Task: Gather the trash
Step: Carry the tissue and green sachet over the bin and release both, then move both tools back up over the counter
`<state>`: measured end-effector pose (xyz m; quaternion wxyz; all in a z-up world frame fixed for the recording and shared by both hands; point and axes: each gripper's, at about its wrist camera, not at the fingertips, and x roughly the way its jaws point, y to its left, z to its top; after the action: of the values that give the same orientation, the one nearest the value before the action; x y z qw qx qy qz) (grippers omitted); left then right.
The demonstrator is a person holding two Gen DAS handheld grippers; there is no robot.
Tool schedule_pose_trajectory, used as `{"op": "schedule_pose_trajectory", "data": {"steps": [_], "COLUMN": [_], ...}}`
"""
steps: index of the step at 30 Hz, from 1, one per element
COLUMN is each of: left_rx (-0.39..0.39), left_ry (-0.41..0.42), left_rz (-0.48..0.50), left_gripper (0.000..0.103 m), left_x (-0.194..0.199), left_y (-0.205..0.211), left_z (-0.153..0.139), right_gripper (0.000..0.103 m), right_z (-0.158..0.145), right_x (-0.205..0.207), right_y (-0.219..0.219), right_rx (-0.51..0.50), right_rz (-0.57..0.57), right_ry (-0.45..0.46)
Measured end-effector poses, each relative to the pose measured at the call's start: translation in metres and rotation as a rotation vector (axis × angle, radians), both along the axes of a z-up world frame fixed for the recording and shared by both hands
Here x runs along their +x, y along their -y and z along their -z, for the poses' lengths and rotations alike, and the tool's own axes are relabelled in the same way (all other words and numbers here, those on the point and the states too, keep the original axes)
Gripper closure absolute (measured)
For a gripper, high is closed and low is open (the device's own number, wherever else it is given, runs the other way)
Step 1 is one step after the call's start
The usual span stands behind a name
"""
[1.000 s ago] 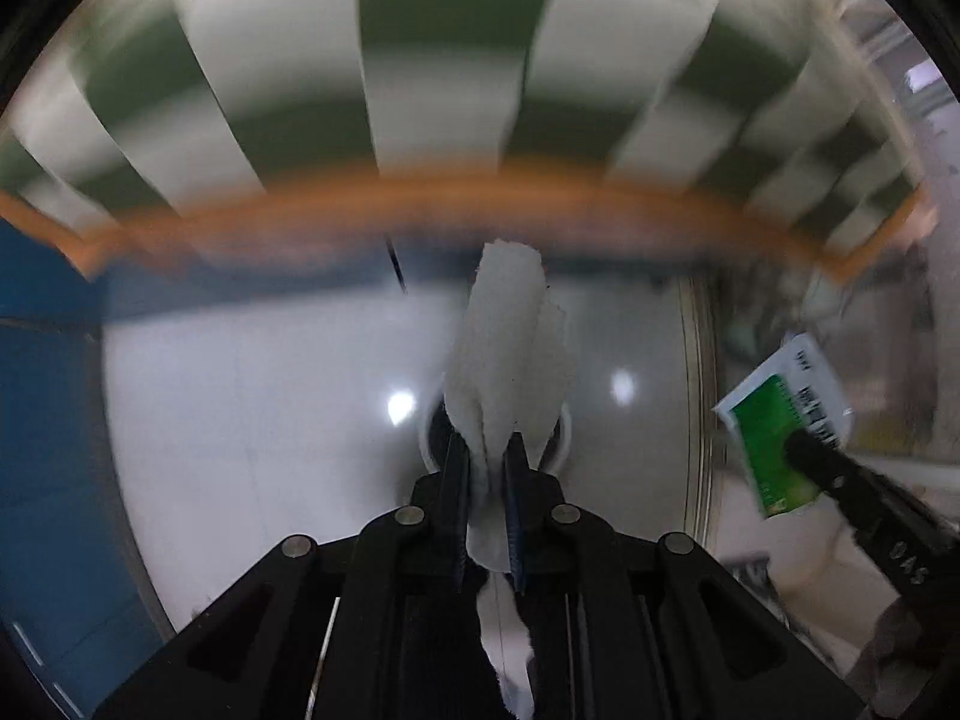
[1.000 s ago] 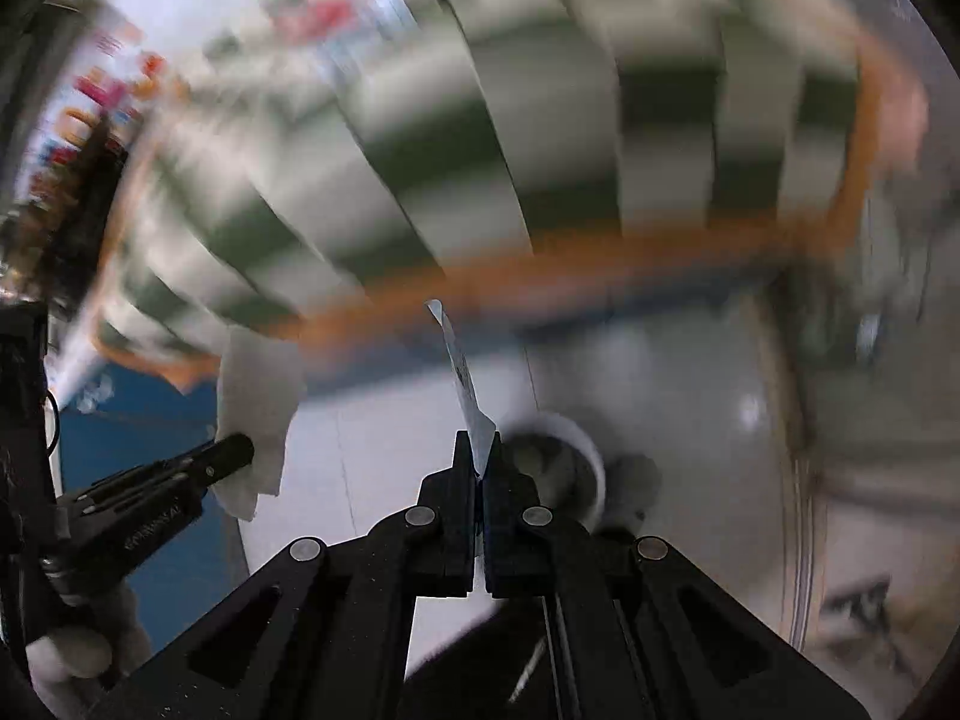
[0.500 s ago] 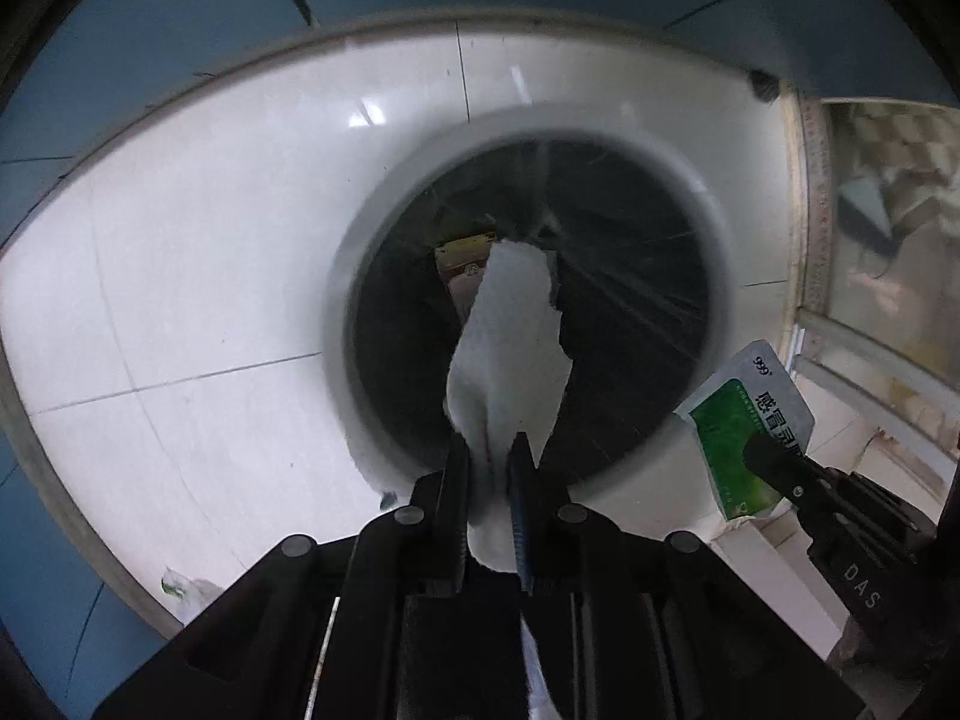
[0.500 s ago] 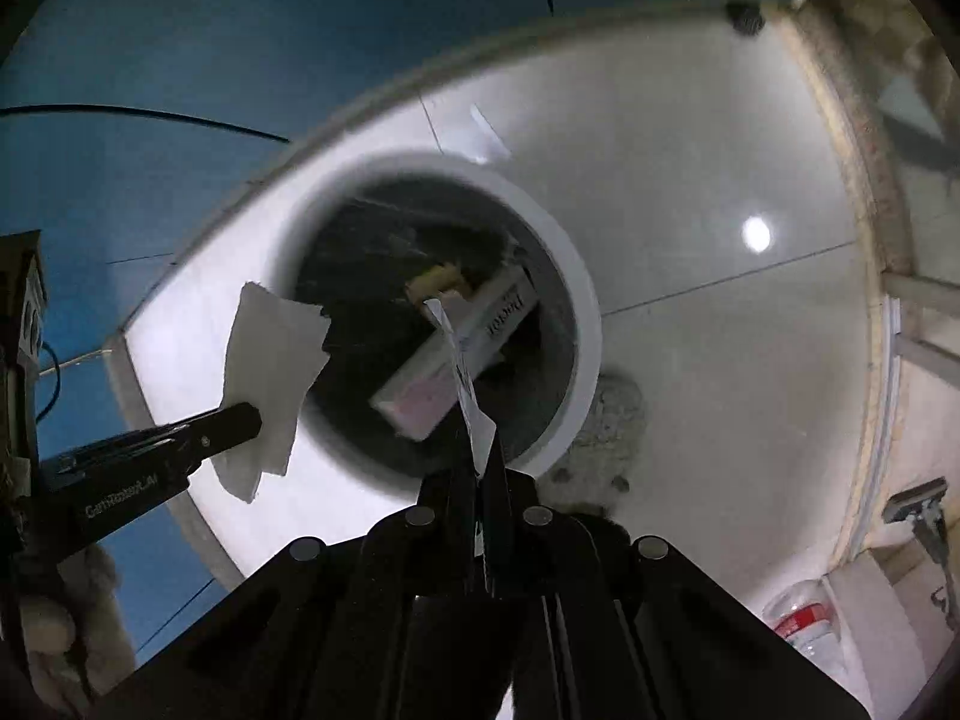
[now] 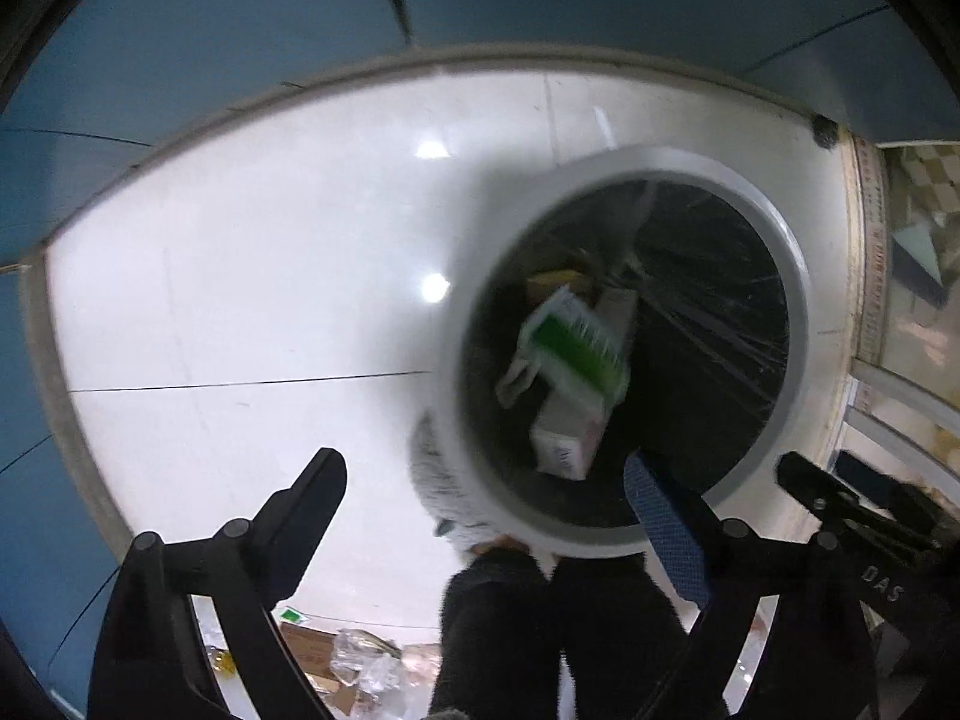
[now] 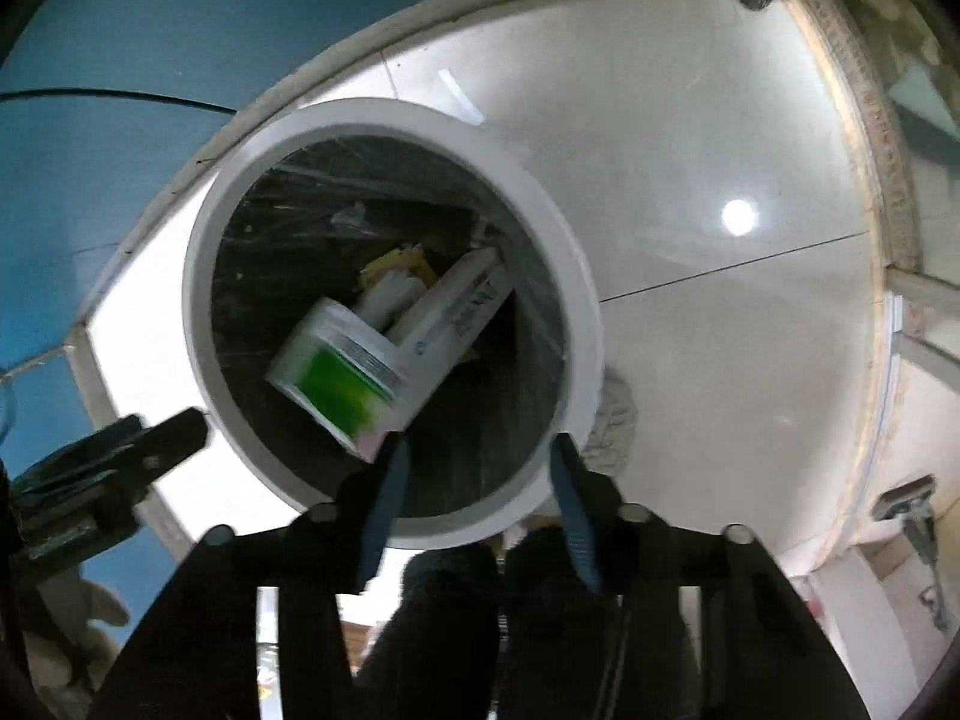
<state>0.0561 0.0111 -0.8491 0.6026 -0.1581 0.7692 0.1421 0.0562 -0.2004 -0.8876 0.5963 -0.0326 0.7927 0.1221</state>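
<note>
Glossy white floor tiles [image 5: 252, 276] bordered by blue panels [image 5: 180, 30] form the setting, viewed from above. Left gripper [image 5: 486, 474] is observed with jaws spread wide and nothing held between them; its blue-padded finger [image 5: 666, 534] overlaps the near rim of the bin. Right gripper [image 6: 477, 456] is likewise observed parted and empty, positioned over the near edge of the bin. Round white-rimmed trash bin [image 6: 576, 300], lined with a black bag, is noted directly below both tools. Inside it, a green-and-white packet [image 6: 336, 372], blurred, is seen above a long white carton [image 6: 456, 312] and yellowish scraps [image 6: 399, 261]. White tissue [image 6: 612, 420] is seen just beside the bin's outer wall.
</note>
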Motion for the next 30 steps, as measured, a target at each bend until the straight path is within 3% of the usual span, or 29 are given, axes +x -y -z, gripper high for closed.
{"op": "schedule_pose_trajectory", "data": {"steps": [2,4,11,22,30], "left_rx": [0.036,0.069,0.12,0.132,0.141], "left_ry": [0.009,0.025,0.111,0.233,0.31], "left_rz": [-0.007,-0.019,-0.024,-0.027,0.01], "left_gripper": [0.008,0.008,0.008,0.008,0.008], "left_x": [-0.008,-0.014,-0.036,-0.061,-0.081], "left_y": [-0.001,0.0,-0.002,0.025,0.037], "left_z": [-0.02,-0.044,-0.151,-0.339,-0.427], "right_gripper": [0.006,0.001,0.0,0.0,0.0], "right_z": [-0.013,-0.03,-0.121,-0.344,-0.477], "right_x": [-0.002,-0.004,-0.009,-0.038,-0.068], "right_y": [0.002,0.003,0.013,0.028,0.05], "right_rx": [-0.042,-0.07,-0.052,0.029,0.049], "right_rz": [-0.027,-0.045,-0.056,-0.098,-0.092], "right_ry": [0.041,0.073,0.148,0.29,0.358]}}
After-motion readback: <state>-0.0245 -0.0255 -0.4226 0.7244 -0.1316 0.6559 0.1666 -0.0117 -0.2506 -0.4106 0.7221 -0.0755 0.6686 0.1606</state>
